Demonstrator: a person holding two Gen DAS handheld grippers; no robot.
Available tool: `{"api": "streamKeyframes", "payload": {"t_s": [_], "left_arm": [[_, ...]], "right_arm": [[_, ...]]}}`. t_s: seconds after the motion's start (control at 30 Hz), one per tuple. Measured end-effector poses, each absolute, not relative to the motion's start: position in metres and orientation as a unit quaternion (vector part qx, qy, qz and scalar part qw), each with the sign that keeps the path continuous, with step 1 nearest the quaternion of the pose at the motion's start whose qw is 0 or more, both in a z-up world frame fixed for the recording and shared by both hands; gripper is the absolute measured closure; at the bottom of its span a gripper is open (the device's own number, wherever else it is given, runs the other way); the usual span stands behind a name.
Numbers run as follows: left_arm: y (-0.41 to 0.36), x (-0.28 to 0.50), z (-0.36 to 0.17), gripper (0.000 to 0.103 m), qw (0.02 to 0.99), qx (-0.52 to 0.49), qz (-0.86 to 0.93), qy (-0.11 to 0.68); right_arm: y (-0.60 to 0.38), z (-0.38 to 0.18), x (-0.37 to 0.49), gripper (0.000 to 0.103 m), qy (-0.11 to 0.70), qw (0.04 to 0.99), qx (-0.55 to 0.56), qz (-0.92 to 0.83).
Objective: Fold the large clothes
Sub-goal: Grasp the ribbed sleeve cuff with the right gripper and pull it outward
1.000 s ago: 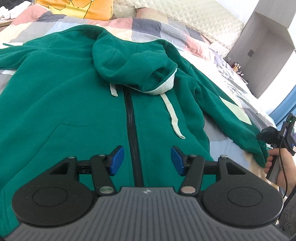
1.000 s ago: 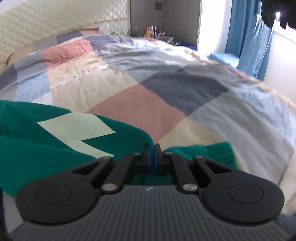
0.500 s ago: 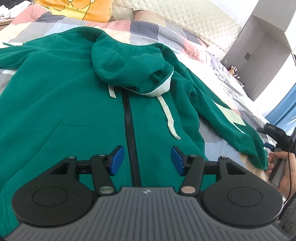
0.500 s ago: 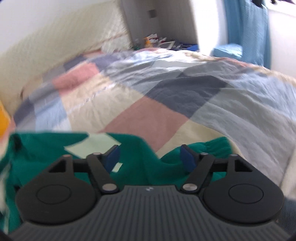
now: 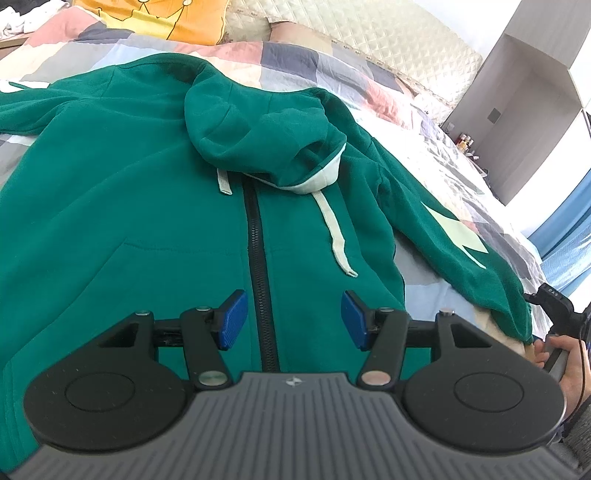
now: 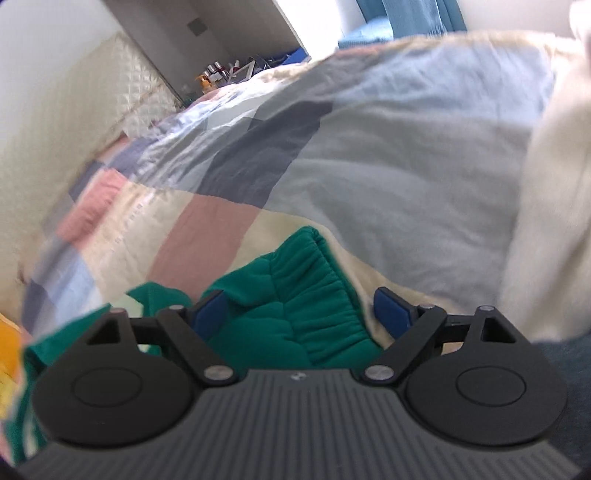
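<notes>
A green zip-up hoodie (image 5: pixel 140 206) lies front-up on the bed, hood (image 5: pixel 266 147) flopped over the chest, white drawstrings hanging beside the black zipper (image 5: pixel 258 258). My left gripper (image 5: pixel 291 319) is open and empty, hovering over the zipper near the hem. The right sleeve (image 5: pixel 454 236) stretches to the bed's right edge. In the right wrist view its ribbed cuff (image 6: pixel 306 299) lies between the fingers of my open right gripper (image 6: pixel 301 314), loose on the quilt. The right gripper's body (image 5: pixel 554 302) shows by the cuff in the left wrist view.
A patchwork quilt (image 6: pixel 332 166) covers the bed. An orange pillow (image 5: pixel 155 18) and quilted headboard (image 5: pixel 369 33) are at the far end. A grey cabinet (image 5: pixel 524 110) and a nightstand with small bottles (image 6: pixel 221 70) stand beyond. A blue curtain (image 6: pixel 406 14) hangs at the right.
My right gripper opened and let go of the sleeve cuff, then swung so the cuff lies loose between its fingers. My left gripper stayed open over the zipper, barely moving.
</notes>
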State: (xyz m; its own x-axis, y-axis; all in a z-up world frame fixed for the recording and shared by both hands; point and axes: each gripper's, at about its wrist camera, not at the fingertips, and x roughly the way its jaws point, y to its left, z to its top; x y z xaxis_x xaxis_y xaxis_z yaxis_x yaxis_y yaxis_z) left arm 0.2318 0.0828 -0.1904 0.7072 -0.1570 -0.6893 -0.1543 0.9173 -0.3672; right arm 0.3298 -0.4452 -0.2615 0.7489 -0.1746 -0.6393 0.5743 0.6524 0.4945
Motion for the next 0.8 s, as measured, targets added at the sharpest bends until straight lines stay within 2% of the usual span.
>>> {"api": "streamKeyframes", "payload": {"t_s": [0.43, 0.53, 0.7, 0.8], "left_arm": [[0.082, 0.239, -0.199, 0.041, 0.892, -0.215, -0.001, 0.397], [0.08, 0.24, -0.2, 0.041, 0.892, -0.212, -0.001, 0.399], [0.078, 0.241, -0.202, 0.041, 0.893, -0.208, 0.001, 0.399], [0.076, 0.241, -0.203, 0.041, 0.892, -0.207, 0.001, 0.402]], "right_arm": [[-0.463, -0.273, 0.317, 0.015, 0.231, 0.851, 0.437, -0.18], [-0.455, -0.273, 0.329, 0.015, 0.265, 0.865, 0.382, -0.187], [-0.418, -0.269, 0.36, 0.014, 0.349, 0.892, 0.214, -0.192], [-0.408, -0.267, 0.368, 0.027, 0.381, 0.89, 0.149, -0.201]]}}
